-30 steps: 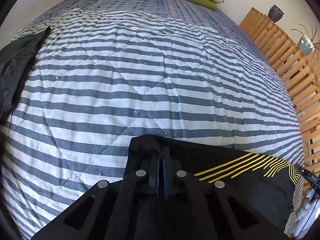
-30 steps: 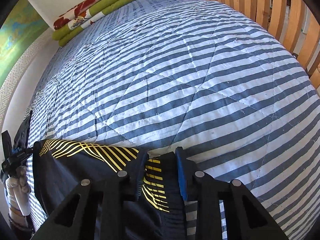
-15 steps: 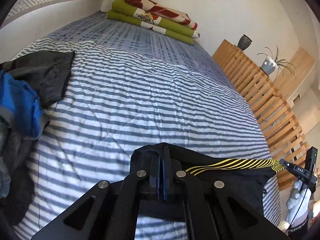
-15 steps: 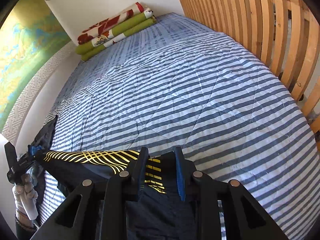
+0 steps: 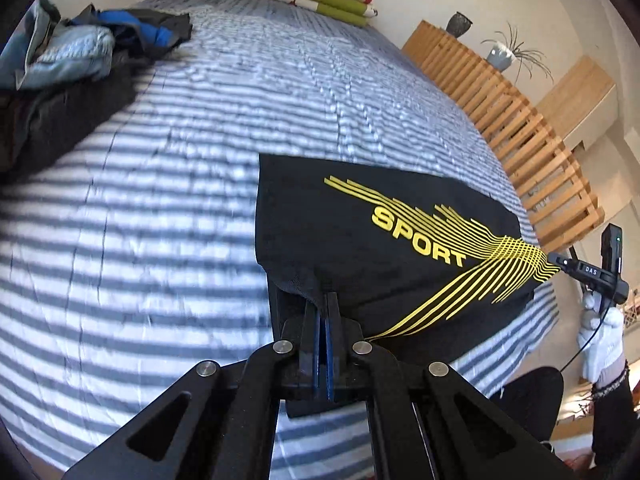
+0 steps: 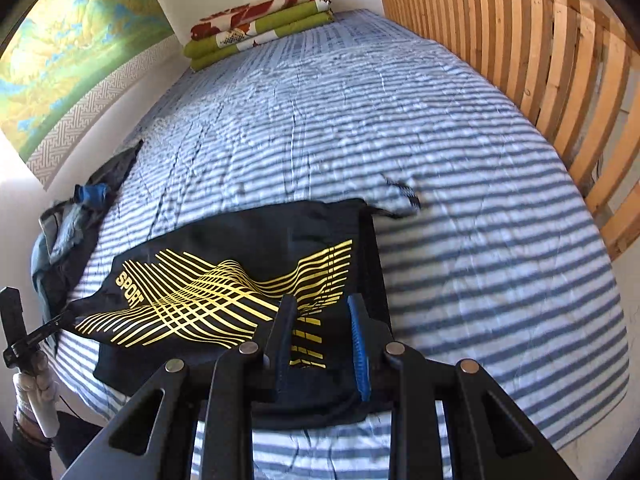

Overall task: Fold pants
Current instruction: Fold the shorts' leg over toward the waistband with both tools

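Black sport pants point(image 5: 384, 248) with the yellow line print are draped across the near side of the striped bed point(image 5: 160, 216), one edge lifted off the quilt. Left tongs point(image 5: 325, 304) are clenched on a bunched corner of the fabric, pinching it tight. Right tongs point(image 6: 322, 320) stand apart, their tips over the cloth by the printed edge; whether any fabric sits between them, I cannot tell. The material looks thin, light and floppy, probably a bit slick, so it should sag and slide unless taken at a seam or hem corner. A pile of other clothes point(image 5: 68, 52) sits well apart.
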`<state>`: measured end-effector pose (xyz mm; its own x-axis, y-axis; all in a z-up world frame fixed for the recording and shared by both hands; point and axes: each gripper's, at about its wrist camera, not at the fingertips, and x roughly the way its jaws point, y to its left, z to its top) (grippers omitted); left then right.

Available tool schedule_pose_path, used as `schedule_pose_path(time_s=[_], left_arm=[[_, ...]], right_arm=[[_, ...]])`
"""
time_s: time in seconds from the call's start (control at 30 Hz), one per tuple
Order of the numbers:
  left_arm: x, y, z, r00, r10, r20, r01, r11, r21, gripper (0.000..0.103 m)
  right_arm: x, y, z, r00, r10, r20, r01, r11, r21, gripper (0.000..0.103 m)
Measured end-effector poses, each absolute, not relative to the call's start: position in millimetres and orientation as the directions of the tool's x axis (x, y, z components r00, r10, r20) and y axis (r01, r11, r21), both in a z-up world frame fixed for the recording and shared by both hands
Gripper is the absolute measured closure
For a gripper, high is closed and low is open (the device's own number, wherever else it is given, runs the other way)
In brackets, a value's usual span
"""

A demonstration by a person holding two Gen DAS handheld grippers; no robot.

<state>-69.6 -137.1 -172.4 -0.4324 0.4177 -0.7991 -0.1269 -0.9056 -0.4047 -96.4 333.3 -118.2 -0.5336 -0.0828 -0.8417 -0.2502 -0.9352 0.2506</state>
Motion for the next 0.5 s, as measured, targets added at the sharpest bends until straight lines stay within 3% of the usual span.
schedule_pose_path(time_s=[0.17, 0.33, 0.5], left_arm=[[-40, -133, -194, -0.359, 0.438, -0.824, -0.108, -0.897, -0.429, 0.094], [-28, -140, -183, -0.395, 0.423, -0.815, -0.105, -0.902, -0.418, 0.063], [-34, -156, -175, -0.429, 0.440, -0.789, -0.060, -0.885, -0.461, 0.059]], right_arm=[[-70, 337, -148, -0.481, -0.067, -0.874, -0.286, -0.931, 0.229, 0.080], [-64, 335, -154, -0.458, -0.054, -0.887, -0.269, -0.943, 0.196, 0.079], [-62, 331, -154, -0.452, -0.039, -0.891, -0.265, -0.948, 0.176, 0.078]])
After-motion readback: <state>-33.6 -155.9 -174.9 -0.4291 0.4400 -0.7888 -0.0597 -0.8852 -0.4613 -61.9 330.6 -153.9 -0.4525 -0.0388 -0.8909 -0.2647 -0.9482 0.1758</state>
